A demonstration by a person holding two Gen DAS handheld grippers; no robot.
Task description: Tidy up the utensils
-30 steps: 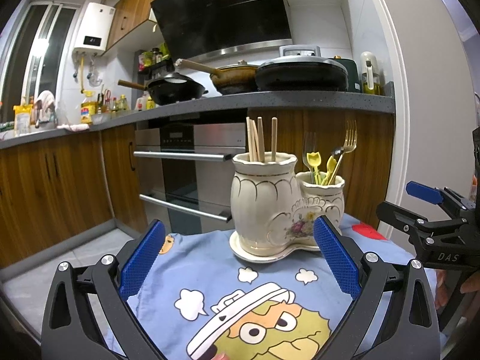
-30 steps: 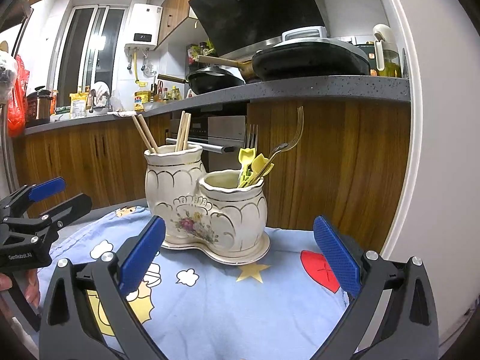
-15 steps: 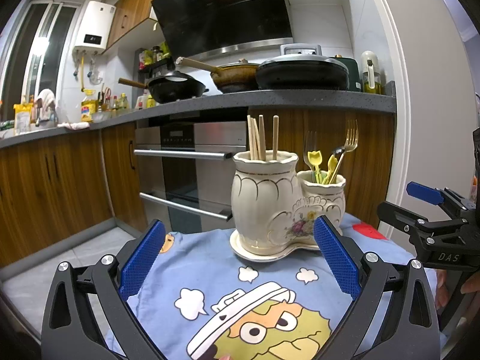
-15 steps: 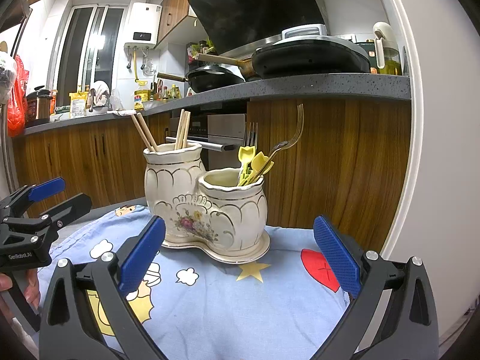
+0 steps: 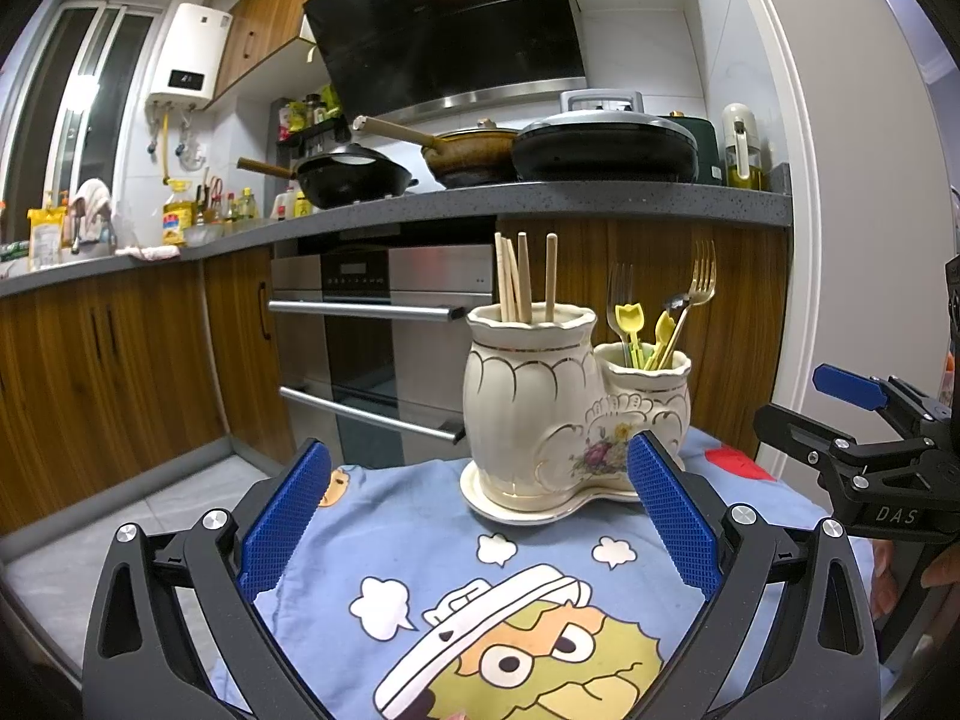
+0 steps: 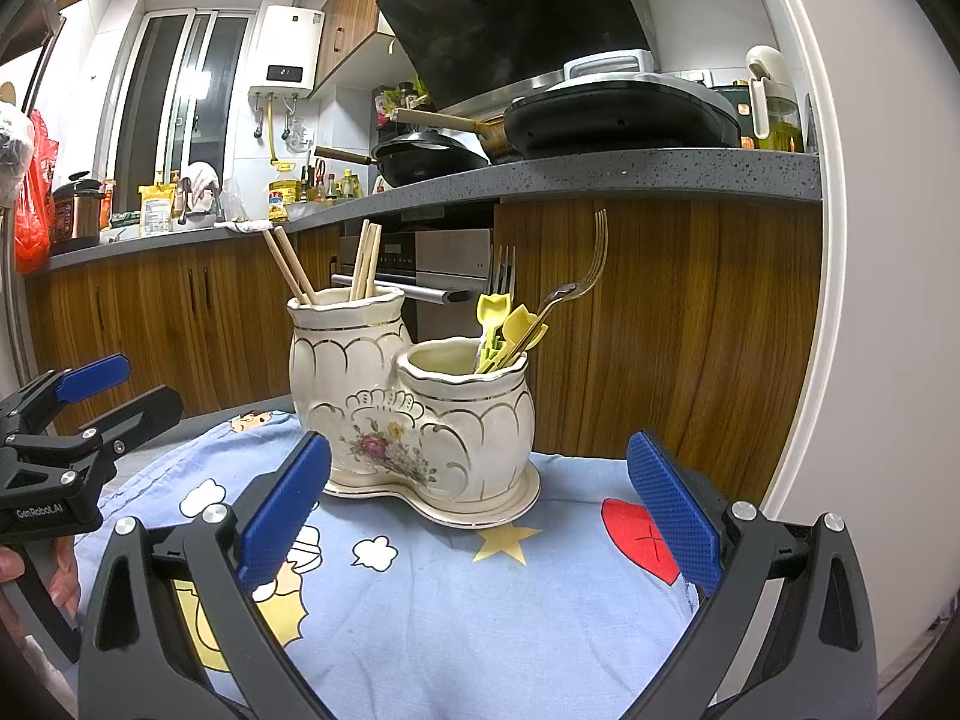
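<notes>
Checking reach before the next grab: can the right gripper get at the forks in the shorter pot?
Probably yes: the right gripper is open, the forks stick up above the shorter pot, nothing between them.

The lower lengths of the chopsticks (image 5: 523,276) and forks (image 6: 503,273) are sunk out of sight inside the ceramic holder (image 6: 414,414), the hand (image 6: 36,576) behind the left gripper (image 5: 477,531) is mostly cut off at the frame edge, and the countertop bottle labels stay unreadable.

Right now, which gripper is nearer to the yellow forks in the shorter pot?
Right, as far as I can judge. The right gripper faces the shorter pot holding the yellow forks; the left gripper faces the taller pot.
</notes>
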